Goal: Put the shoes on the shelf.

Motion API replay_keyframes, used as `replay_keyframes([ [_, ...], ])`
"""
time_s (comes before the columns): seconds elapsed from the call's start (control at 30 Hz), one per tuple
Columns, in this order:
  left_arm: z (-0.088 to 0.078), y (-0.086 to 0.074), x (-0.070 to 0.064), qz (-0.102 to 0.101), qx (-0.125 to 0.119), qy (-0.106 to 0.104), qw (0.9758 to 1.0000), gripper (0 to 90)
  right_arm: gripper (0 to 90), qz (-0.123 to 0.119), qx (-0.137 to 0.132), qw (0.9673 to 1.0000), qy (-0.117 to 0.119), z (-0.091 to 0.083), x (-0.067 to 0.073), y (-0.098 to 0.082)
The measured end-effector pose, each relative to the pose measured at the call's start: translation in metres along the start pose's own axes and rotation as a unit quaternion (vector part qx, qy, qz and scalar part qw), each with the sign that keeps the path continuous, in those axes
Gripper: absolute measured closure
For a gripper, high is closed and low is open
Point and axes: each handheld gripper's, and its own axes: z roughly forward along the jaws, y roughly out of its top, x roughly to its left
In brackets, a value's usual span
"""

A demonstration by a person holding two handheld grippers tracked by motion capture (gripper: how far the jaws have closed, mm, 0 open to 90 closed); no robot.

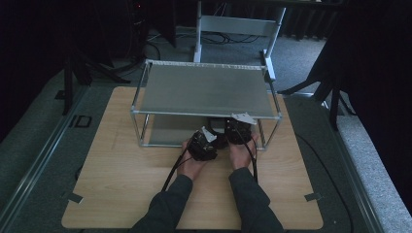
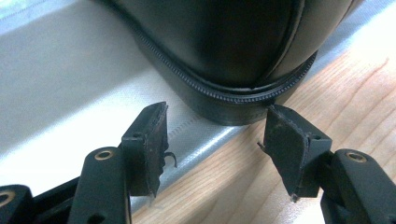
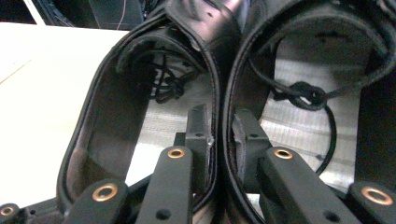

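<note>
1. Location: a pair of black leather shoes point(image 3: 224, 70) stands on the lower shelf point(image 1: 165, 131) of a metal-framed rack point(image 1: 204, 90), which sits on the wooden surface point(image 1: 126, 184). One shoe's heel point(image 2: 233, 46) overhangs the shelf's front edge.
2. Right gripper point(image 3: 219, 135): its fingers are narrow, pinching the two adjoining collar walls of the shoes together, one finger inside each opening.
3. Left gripper point(image 2: 215, 140): its fingers stand wide, apart from the heel and holding nothing, just below and in front of it.
4. Handling, as a judgement: the leather looks smooth and glossy, so it is probably slippery; the collars are soft and will flex; the sole point(image 2: 224, 100) and heel counter are stiffer.
5. Hold point: the doubled collar edge suits carrying both shoes; the ribbed welt at the heel offers a firmer second grip.
6. Loose laces point(image 3: 303, 93) lie inside and may snag.
</note>
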Motion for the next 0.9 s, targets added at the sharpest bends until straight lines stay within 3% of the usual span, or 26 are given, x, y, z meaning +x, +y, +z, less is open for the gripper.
replay_keyframes([
  [0.6, -0.0006, -0.0002, -0.0013, -0.006, 0.0, -0.001, 1.0, 43.8, 75.9, -0.006, 0.003, 1.0, 0.0, 0.0003, -0.0013, 0.0006],
  [0.8, 0.0004, 0.0013, -0.0004, -0.019, -0.007, -0.004, 0.9998, 46.4, 69.7, -0.013, 0.0, 0.9999, -0.009, 0.0001, -0.0016, 0.0006],
  [0.87, 0.0, 0.0019, 0.0012, -0.013, -0.002, -0.005, 0.9999, 46.8, 54.4, -0.044, -0.024, 0.9976, -0.047, -0.0004, -0.0031, -0.002],
  [0.9, 0.0, 0.0019, 0.0012, -0.013, -0.002, -0.005, 0.9999, 46.8, 54.4, -0.044, -0.024, 0.9976, -0.047, -0.0004, -0.0031, -0.002],
])
